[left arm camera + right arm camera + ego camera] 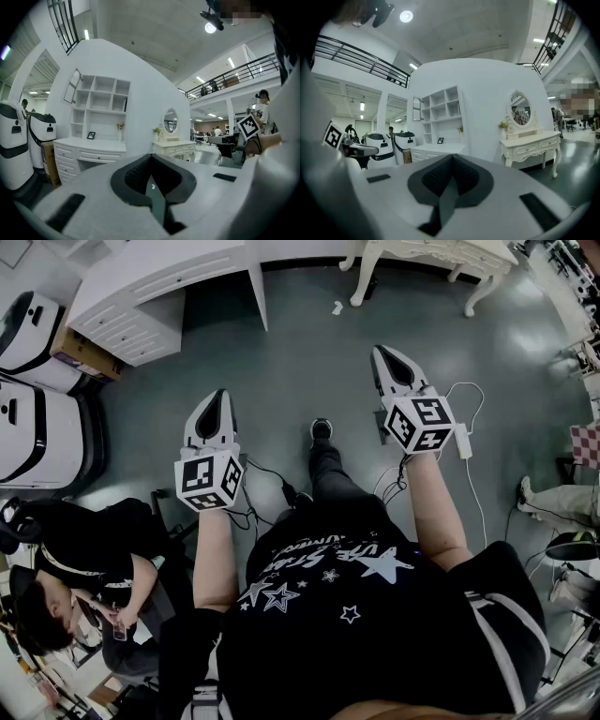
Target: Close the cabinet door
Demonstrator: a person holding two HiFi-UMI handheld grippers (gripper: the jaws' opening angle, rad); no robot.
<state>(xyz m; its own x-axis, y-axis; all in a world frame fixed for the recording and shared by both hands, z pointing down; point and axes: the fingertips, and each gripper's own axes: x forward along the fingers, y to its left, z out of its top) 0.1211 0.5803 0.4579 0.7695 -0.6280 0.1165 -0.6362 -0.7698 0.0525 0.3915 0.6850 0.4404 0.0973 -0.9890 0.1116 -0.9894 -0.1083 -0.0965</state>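
Though the cabinet door seems open and unreached, left gripper and right gripper have fingers together, empty.

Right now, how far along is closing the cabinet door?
Nothing done: the cabinet door, upper left of the shelf unit, stands swung open. In hand: nothing; left gripper and right gripper are shut, empty, across the floor from it. Left: walk up and push the door shut.

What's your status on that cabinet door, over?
Left claw shut, empty; right claw shut, empty. Cabinet door open, upper left of the shelves, still far off. Desk sits beneath it.
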